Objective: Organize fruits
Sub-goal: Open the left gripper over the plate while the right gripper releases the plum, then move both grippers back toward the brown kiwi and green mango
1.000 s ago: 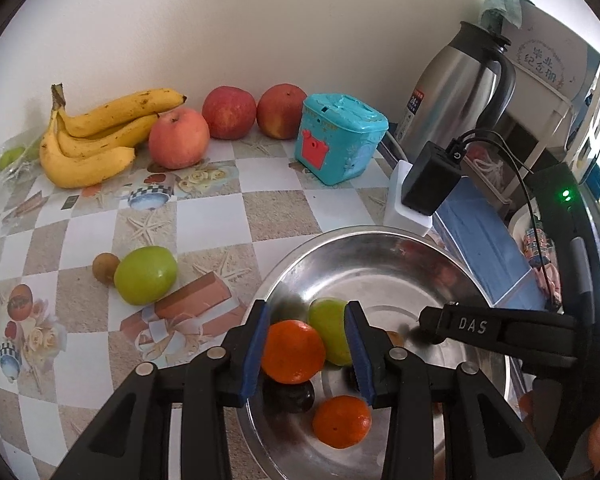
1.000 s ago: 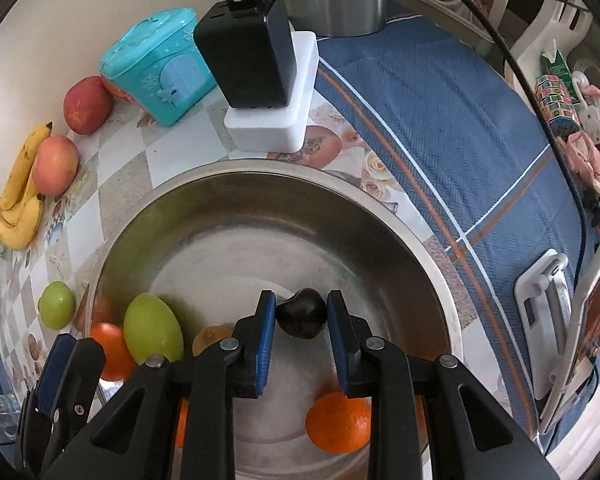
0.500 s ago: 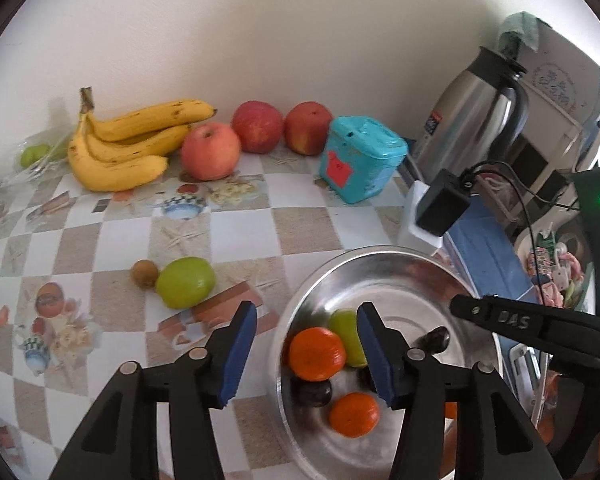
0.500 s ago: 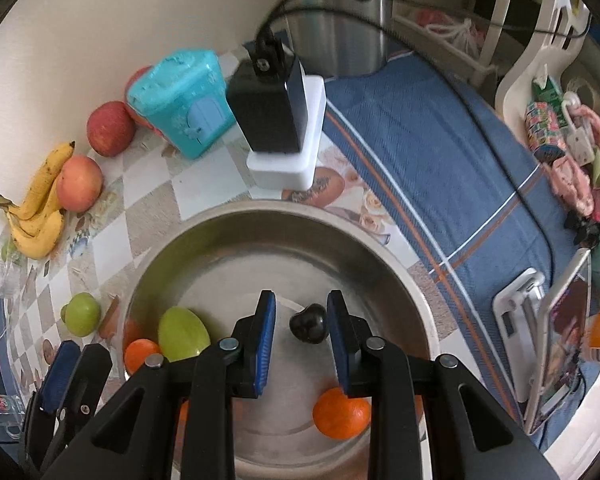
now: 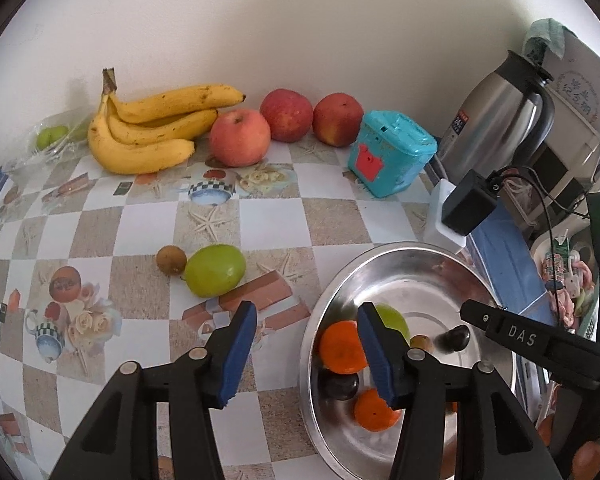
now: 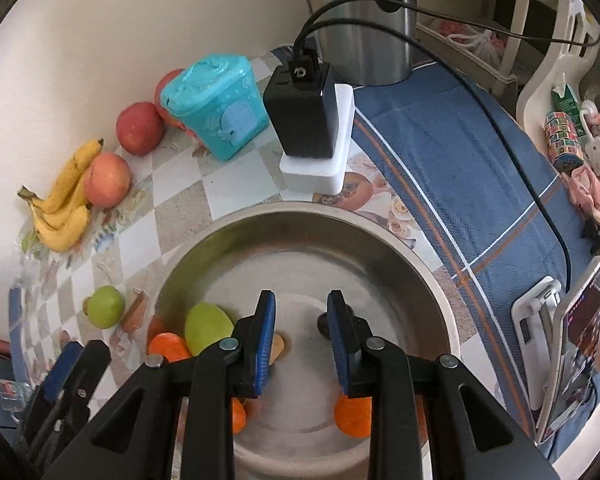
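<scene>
Beside the round stainless-steel bowl [image 5: 384,258], a green oval fruit [image 5: 214,270] and small brown fruit [image 5: 171,259] lie touching on the checked table [image 5: 140,220]. Left gripper [image 5: 306,354] has just opened, fingers empty; right gripper [image 6: 300,338] fingers narrow, gripping nothing. Reaching for one fruit could knock the other rolling.

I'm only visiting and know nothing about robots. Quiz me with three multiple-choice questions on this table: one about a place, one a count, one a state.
1. Where do the bananas lie?
A by the wall, beside the apples; B on the floor; C on a hook.
2. How many apples are there?
A two; B three; C five.
3. The left gripper's jaws are:
A shut on a fruit; B shut, empty; C open, empty.

Answers:
1 A, they rest at the wall next to an apple.
2 B, three sit in a row.
3 C, the jaws have just been opening and nothing is between them.
</scene>
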`<state>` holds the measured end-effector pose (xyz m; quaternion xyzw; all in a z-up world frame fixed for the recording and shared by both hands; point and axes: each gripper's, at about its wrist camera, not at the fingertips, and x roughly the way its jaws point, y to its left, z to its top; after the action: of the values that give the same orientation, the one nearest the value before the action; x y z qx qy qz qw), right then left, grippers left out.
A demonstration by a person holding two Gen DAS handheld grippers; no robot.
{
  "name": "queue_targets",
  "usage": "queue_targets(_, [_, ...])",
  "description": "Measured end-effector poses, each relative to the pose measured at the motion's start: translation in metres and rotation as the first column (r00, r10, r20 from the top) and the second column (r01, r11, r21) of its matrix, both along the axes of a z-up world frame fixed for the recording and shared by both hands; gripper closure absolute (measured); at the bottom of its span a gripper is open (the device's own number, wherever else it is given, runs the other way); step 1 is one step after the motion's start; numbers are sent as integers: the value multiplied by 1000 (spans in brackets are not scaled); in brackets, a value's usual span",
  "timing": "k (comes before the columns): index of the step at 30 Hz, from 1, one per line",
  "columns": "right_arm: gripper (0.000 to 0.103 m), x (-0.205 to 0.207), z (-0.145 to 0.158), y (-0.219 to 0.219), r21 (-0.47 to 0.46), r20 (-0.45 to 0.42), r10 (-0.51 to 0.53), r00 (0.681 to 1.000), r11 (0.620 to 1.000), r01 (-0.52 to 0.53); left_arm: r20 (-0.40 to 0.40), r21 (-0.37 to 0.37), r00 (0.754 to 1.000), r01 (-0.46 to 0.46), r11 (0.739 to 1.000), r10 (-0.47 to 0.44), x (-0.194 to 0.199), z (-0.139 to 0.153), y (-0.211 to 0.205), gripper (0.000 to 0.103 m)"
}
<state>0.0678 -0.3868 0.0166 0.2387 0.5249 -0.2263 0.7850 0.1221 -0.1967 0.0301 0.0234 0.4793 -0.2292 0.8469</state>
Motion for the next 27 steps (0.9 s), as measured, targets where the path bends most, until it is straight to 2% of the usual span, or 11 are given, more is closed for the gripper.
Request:
queue_targets(4, [76,3,-5,4,-48,-36,8,999,999,-10,-9,3,1000,-7,1000,7,2,-2,1,47])
queue_targets(10, [76,-1,-4,2,-23,-2,13,1000,1000,-13,-21,3,1000,-16,1000,16,5,-3,5,45])
queue_targets(11, [71,-1,-4,1,-13,7,10,1000,1000,-10,-23,4,1000,-19,1000,19,5,-4,5,44])
queue_targets(12, [56,-2,-4,0,1,21,8,1000,1000,-8,-25,4,999,-21,1000,21,6,-4,6,44])
queue_targets(14, [34,-3,-1,-1,-9,57,14,998,1000,-14,-29,2,999,-26,1000,26,7,-4,8,44])
queue_targets(18, [32,-2,6,1,-49,65,18,998,999,-15,-35,-1,999,-38,999,38,9,-4,12,43])
queue_targets(20, [21,-1,3,1,-18,69,27,997,999,-26,-38,-4,998,-43,999,43,10,-3,15,43])
queue_targets(21, [20,-2,3,0,-14,72,29,997,1000,-28,-39,-6,998,-47,999,47,11,-2,16,43])
queue_targets(27, [18,-1,5,6,-20,90,51,995,999,-50,-51,-13,996,-72,997,71,14,2,28,41])
